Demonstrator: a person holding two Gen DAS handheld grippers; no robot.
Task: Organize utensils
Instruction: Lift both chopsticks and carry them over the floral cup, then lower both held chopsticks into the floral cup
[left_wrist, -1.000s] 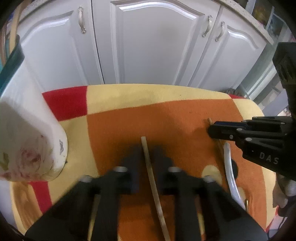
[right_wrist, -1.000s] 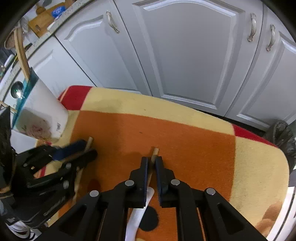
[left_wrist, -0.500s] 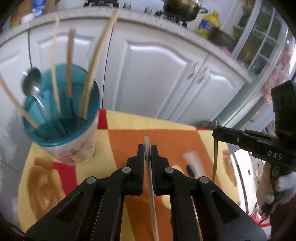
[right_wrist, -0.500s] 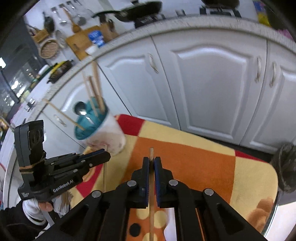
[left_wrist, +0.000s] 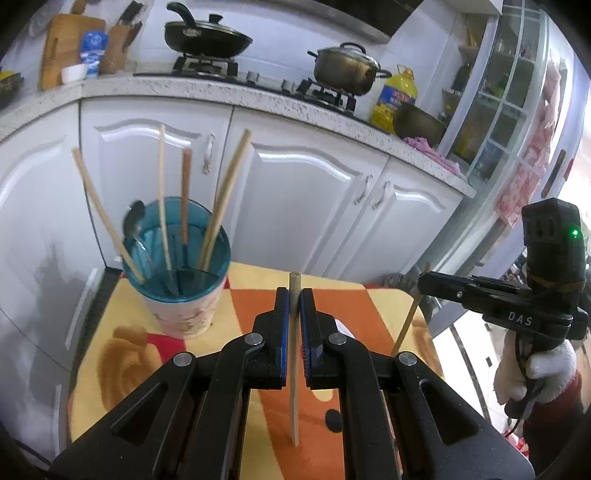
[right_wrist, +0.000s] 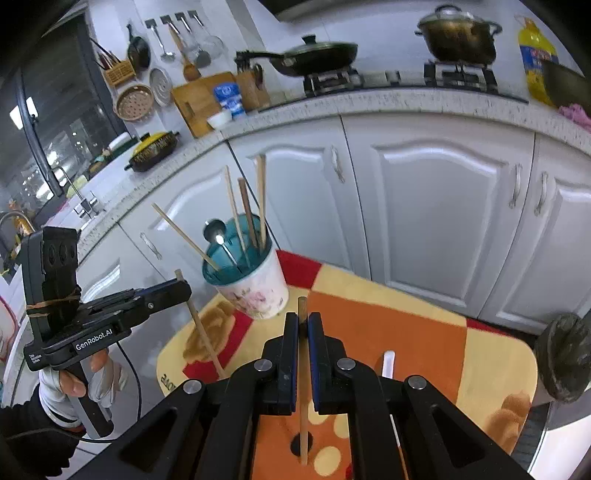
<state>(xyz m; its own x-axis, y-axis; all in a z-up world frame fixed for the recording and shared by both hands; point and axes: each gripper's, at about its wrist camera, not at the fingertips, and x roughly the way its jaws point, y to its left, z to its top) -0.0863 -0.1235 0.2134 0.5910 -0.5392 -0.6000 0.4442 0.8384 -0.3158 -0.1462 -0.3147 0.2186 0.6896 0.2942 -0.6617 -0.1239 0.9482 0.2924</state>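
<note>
My left gripper (left_wrist: 294, 295) is shut on a wooden chopstick (left_wrist: 294, 354) and holds it upright above the mat. My right gripper (right_wrist: 303, 321) is shut on a second wooden chopstick (right_wrist: 303, 391), also upright and lifted. A white floral cup with a teal inside (left_wrist: 181, 295) stands at the mat's far left and holds several chopsticks and a metal spoon (left_wrist: 133, 225). The cup also shows in the right wrist view (right_wrist: 255, 284). The right gripper (left_wrist: 424, 284) shows in the left wrist view, the left gripper (right_wrist: 184, 286) in the right wrist view.
An orange, yellow and red mat (left_wrist: 351, 310) covers the small table. A white spoon (right_wrist: 388, 363) lies on the mat (right_wrist: 388, 321) near the right gripper. White kitchen cabinets (left_wrist: 295, 192) stand behind. A dark round object (right_wrist: 563, 354) sits past the table's right edge.
Both grippers have risen from the mat with their chopsticks, which now hang upright. The views have tilted up, bringing the cup and the counter into sight.
</note>
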